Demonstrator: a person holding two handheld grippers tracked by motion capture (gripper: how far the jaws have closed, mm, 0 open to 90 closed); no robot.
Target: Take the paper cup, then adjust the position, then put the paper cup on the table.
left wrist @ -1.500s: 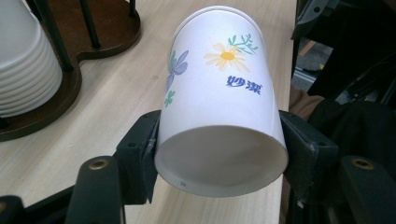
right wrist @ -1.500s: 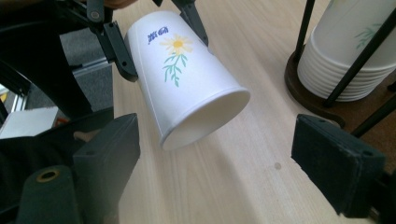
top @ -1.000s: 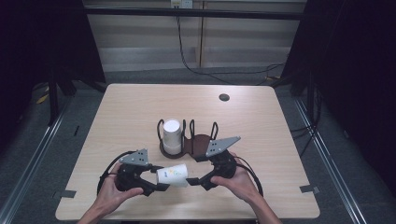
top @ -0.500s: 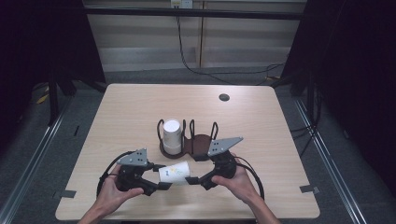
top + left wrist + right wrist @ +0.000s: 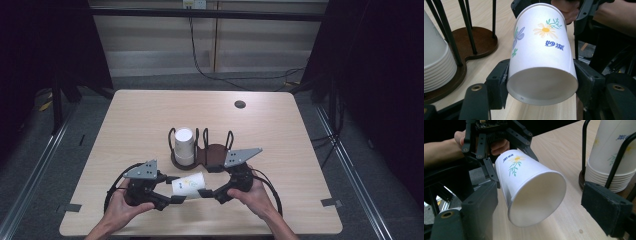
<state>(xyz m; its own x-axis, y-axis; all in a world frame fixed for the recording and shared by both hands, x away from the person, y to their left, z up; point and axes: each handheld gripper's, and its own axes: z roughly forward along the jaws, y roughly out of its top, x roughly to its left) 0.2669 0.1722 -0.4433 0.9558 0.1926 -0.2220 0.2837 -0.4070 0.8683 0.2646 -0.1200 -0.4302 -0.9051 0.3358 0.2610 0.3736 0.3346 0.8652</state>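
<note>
So the paper cup (image 5: 188, 184) is hanging on its side just above the table (image 5: 300, 145), near the front edge, roughly at 6 o'clock from the wire cup rack (image 5: 202, 150) in the middle. That rack has a stack of the same cups (image 5: 183, 146) sitting in its left slot, and the right slot looks empty.

My read on the cup itself: super light, thin-walled, and it'll crumple if you squeeze hard. The rolled rim and the base ring are the stiffest bits, so I'd take hold there, or pinch gently across the body low down. Waxy paper, so probably a bit slippery too.

The left gripper (image 5: 541, 82) is clamped across the cup near one end, pads pressing on both sides of the wall, and you can see that best in the left gripper view. No visible denting, so the squeeze seems about right.

The right gripper (image 5: 541, 207) has just been spreading its jaws and is now let go: the cup's open mouth sits between them, one pad close at 9 o'clock of the cup in its own view, the other pad (image 5: 607, 207) well clear at 3 o'clock. So all the weight is on the left side.
</note>
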